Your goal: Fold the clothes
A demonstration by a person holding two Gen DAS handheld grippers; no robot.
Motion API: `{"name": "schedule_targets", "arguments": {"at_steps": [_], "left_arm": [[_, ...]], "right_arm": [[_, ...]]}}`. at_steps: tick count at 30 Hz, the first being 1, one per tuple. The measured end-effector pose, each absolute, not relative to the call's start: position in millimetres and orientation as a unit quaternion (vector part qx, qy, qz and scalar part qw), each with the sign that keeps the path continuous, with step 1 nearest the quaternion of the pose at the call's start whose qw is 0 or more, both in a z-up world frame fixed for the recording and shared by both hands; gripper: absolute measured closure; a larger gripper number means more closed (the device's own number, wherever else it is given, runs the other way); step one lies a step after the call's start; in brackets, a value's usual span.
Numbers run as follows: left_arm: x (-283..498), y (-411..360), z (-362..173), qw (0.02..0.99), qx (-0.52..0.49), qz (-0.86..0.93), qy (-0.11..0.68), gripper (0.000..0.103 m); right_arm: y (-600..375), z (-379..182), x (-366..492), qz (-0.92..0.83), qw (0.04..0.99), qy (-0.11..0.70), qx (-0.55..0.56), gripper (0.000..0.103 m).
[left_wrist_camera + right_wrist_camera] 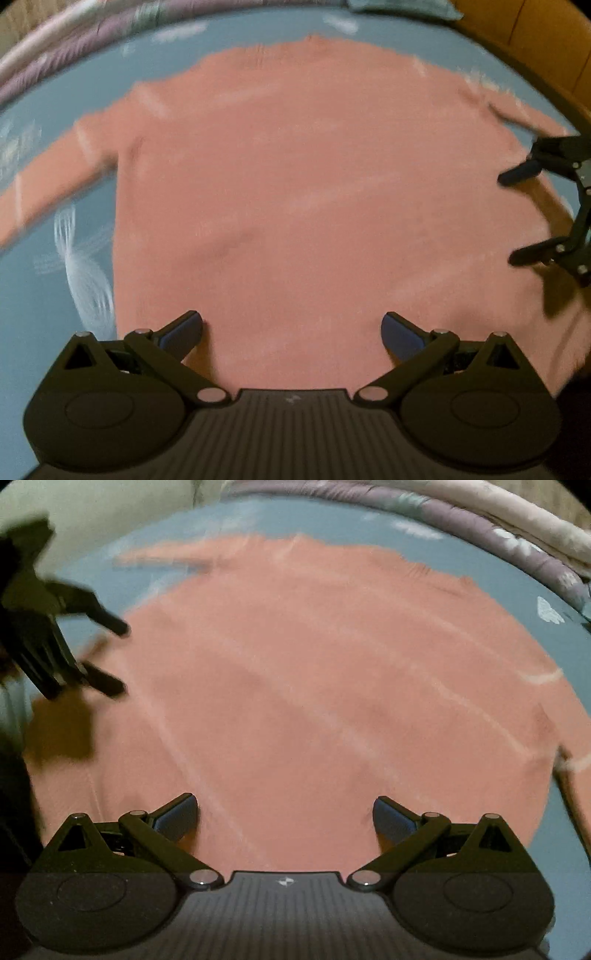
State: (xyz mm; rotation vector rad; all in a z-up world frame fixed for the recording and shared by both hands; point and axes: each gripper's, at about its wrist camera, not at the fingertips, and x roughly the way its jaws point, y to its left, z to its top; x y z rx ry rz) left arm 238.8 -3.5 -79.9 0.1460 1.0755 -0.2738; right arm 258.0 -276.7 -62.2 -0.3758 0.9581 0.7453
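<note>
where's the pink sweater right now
The pink sweater lies spread flat on the blue sheet, filling both wrist views, with both open grippers above it.
</note>
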Motion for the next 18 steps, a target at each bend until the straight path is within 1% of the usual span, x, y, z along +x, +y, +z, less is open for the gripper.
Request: {"name": "schedule_targets", "arguments": {"at_steps": [2,4,6,7,10,12,14,15,18], "left_arm": [[215.9,2.7,-80.4,0.857,0.054,-0.129,0.495,0.001],[205.1,10.7,-78.9,0.855,0.038,-0.131,0.500,0.001],[205.2,9.8,-74.5,0.847,0.055,-0.133,0.511,0.001],[207.4,7.6,-71.4,0.845,0.067,-0.134,0.513,0.001],[225.4,-1.6,-59.1,0.861,0.080,-0.145,0.482,0.001],[241.0,-6.4,-55.3,0.869,0.075,-0.154,0.464,0.001],[254.7,-10.3,-62.2,0.867,0.066,-0.158,0.469,0.001],[261.6,-12.2,-65.6,0.865,0.061,-0.160,0.471,0.001],[271.4,-13.1,-78.2,0.856,0.047,-0.152,0.492,0.001]], "right_arm": [[-278.5,-61.2,245.9,0.344,0.813,0.432,-0.187,0.000],[-283.2,-59.7,251.9,0.332,0.807,0.455,-0.176,0.000],[-281.6,-54.0,259.2,0.327,0.801,0.467,-0.183,0.000],[-277.4,-49.9,260.5,0.330,0.803,0.457,-0.194,0.000],[-262.3,-41.2,273.7,0.343,0.814,0.418,-0.212,0.000],[-245.2,-40.0,285.6,0.348,0.822,0.398,-0.208,0.000],[-234.3,-42.3,301.6,0.352,0.830,0.388,-0.191,0.000],[-228.9,-43.9,309.7,0.353,0.833,0.385,-0.183,0.000],[-225.8,-60.1,318.0,0.336,0.830,0.411,-0.169,0.000]]}}
